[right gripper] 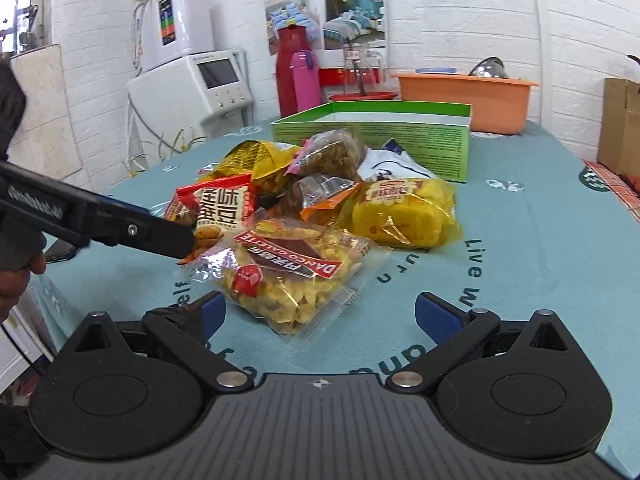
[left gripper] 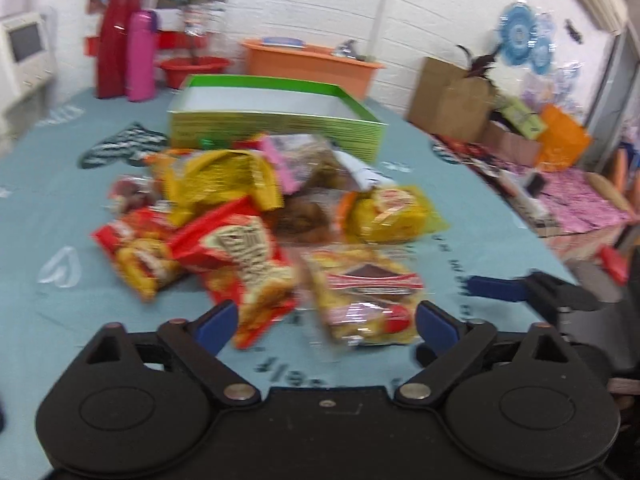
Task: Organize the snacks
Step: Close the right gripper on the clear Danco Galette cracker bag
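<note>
Task judged barely begun. The green box [right gripper: 372, 128] stands open at the far side of the table [right gripper: 540, 240], and what shows of its interior in the left wrist view is bare. The snack packets [right gripper: 320, 216] lie heaped just in front of it, none boxed. Left gripper [left gripper: 326, 320] is spread wide, holding nothing (view blurred). Right gripper [right gripper: 320, 316] is likewise wide open and empty, nearest the clear biscuit packet [right gripper: 288, 276]. All sorting remains.

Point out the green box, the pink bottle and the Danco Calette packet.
green box [right gripper: 400, 136]: right wrist view, front wall.
pink bottle [right gripper: 305, 80]: right wrist view, body.
Danco Calette packet [right gripper: 288, 276]: right wrist view, middle of wrapper.
</note>
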`<state>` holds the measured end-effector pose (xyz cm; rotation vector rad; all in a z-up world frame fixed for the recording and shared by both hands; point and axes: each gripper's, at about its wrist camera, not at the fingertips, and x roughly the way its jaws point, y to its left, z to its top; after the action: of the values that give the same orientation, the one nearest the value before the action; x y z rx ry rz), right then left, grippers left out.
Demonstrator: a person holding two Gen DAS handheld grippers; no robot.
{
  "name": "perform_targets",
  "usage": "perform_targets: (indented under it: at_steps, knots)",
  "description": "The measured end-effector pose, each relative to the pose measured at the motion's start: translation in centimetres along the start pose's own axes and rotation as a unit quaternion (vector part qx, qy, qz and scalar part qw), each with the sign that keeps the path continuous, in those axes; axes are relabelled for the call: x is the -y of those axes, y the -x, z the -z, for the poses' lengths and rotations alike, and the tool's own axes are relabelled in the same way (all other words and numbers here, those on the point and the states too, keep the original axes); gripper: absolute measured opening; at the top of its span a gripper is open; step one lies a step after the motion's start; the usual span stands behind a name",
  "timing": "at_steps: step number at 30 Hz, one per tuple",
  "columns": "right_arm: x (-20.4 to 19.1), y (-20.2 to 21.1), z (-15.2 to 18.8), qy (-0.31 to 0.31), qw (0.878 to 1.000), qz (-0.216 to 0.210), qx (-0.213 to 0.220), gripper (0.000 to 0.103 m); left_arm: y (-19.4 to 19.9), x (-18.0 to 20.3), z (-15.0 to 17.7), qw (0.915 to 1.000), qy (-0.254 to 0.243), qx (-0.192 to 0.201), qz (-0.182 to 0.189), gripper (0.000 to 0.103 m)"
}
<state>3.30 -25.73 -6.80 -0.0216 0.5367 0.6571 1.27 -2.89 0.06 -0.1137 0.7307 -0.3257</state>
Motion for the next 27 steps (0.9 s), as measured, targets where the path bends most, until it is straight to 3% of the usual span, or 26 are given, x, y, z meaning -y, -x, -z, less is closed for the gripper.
perform_targets:
  at_steps: [3,8,9,10,11,13,16,17,18,19,22,23,24,25,26,27]
  knots:
    - [-0.2,-0.5,0.0,0.004,1.0,-0.003,-0.008,0.103,-1.7,0.2,-0.5,0.9994,0.01,-0.027,0.017,0.097]
    - [-0.7,-1.2,-0.3,0.022,1.0,-0.001,-0.008,0.103,-4.0,-0.8,-1.3,0.9963,0.05,-0.054,0.045,0.097]
    - [-0.8,-1.5,-0.4,0.03,1.0,0.001,-0.008,0.103,-4.5,-0.9,-1.4,0.9961,0.053,-0.057,0.042,0.093]
    - [-1.0,-1.8,-0.6,0.038,0.999,0.003,-0.009,0.103,-4.9,-1.2,-1.5,0.9951,0.059,-0.063,0.047,0.074]
    - [-1.0,-2.0,-0.7,0.044,0.999,0.002,-0.009,0.103,-5.4,-1.4,-1.6,0.9942,0.065,-0.064,0.056,0.069]
    - [-1.1,-2.6,-0.8,0.05,0.999,-0.018,-0.009,0.103,-5.8,-1.8,-1.7,0.9929,0.078,-0.061,0.066,0.061]
    - [-1.9,-2.4,-1.0,0.069,0.998,-0.002,-0.003,0.103,-5.1,-1.9,-1.8,0.9923,0.085,-0.052,0.073,0.058]
    - [-2.1,-2.0,-1.1,0.079,0.997,0.0,0.0,0.101,-4.6,-1.7,-1.8,0.993,0.08,-0.045,0.074,0.058]
    - [-2.4,-1.6,-1.3,0.087,0.996,-0.004,0.002,0.086,-4.1,-1.6,-1.9,0.9932,0.077,-0.039,0.078,0.058]
    - [-2.5,-1.1,-1.6,0.09,0.996,-0.015,0.004,0.065,-3.6,-1.4,-2.1,0.9934,0.073,-0.032,0.083,0.058]
    - [-2.7,-0.2,-2.3,0.096,0.995,-0.036,0.004,0.054,-3.2,-1.2,-2.6,0.9946,0.057,-0.022,0.084,0.058]
    - [-2.9,-0.2,-2.3,0.104,0.994,-0.037,0.007,0.054,-3.4,-1.3,-2.5,0.9946,0.055,-0.025,0.084,0.058]
    - [-3.0,-0.3,-2.2,0.112,0.993,-0.036,0.004,0.061,-3.7,-1.5,-2.3,0.9943,0.057,-0.032,0.084,0.058]
    - [-3.1,-0.5,-1.9,0.118,0.993,-0.03,-0.005,0.084,-4.1,-1.7,-2.1,0.9943,0.056,-0.039,0.081,0.068]
    - [-3.1,-0.8,-1.5,0.117,0.993,-0.013,-0.013,0.1,-4.4,-1.8,-1.8,0.9944,0.056,-0.045,0.078,0.074]
    - [-3.0,-1.0,-1.2,0.111,0.994,0.006,-0.02,0.103,-4.6,-2.0,-1.5,0.9944,0.058,-0.048,0.075,0.087]
